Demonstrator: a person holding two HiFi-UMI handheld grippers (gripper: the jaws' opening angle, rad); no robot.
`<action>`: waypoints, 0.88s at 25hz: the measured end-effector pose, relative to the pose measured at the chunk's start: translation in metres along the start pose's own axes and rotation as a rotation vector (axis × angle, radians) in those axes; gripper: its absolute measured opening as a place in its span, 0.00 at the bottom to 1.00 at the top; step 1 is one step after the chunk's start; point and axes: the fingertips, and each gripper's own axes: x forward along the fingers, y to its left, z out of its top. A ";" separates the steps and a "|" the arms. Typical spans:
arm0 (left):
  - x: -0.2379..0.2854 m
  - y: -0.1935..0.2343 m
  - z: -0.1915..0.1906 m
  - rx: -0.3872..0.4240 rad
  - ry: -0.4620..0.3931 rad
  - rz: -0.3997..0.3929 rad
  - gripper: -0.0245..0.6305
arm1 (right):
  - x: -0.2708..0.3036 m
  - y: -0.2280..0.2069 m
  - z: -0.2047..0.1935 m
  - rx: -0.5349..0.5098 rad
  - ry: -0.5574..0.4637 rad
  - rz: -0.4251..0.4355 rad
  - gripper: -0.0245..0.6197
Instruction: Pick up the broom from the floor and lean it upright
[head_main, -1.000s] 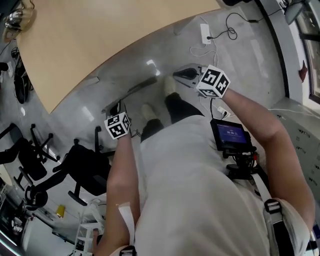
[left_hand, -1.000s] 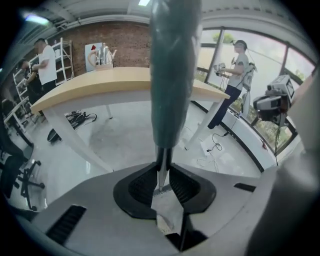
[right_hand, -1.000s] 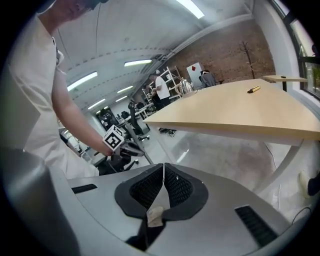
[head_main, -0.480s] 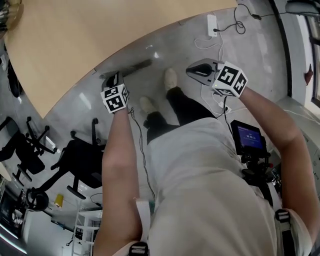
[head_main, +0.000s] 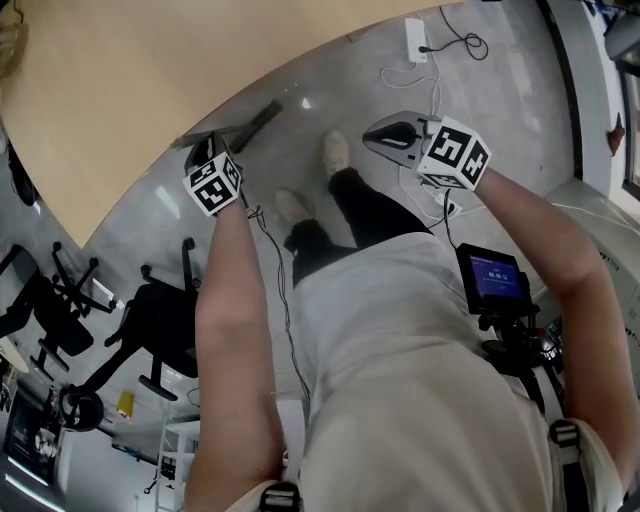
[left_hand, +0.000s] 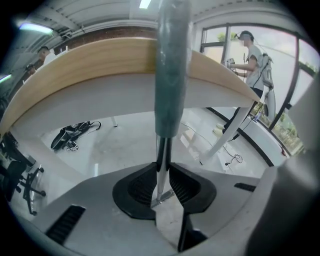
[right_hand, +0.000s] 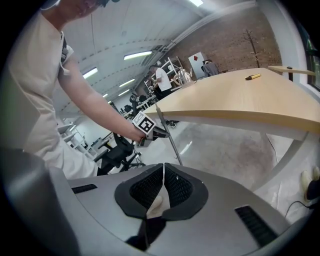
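Left gripper (left_hand: 162, 187) clenched on the broom (left_hand: 170, 75), pads pinching the thin metal shaft just below its grey-green sleeve. Sleeve rising straight out from the jaws, crossing the rim of the desk (left_hand: 100, 60) in the left gripper view. From the right gripper view, same shaft seen as a thin tilted line, upper end up by the desk edge, lower part dropping behind the right gripper's body, brush end not visible. From the head view, handle lying close along the desk's curved edge, left arm stretched out to it. Right gripper (right_hand: 162, 182) closed on nothing, pads touching, held on the other side of the person's legs, well apart from the broom. White cable (head_main: 405, 80) and power strip (head_main: 414, 38) on the floor (head_main: 330, 90) near that gripper. Black office chair (head_main: 165, 320) beside the left arm.
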 end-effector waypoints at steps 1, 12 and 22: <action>0.001 0.001 0.000 -0.002 0.000 0.005 0.15 | 0.000 0.000 0.000 0.001 0.000 -0.001 0.07; 0.007 0.002 0.010 0.005 -0.001 0.033 0.24 | -0.003 -0.008 0.002 0.002 -0.011 -0.016 0.07; 0.010 -0.012 0.027 -0.028 -0.055 0.020 0.26 | -0.001 -0.008 0.002 0.012 -0.010 -0.015 0.07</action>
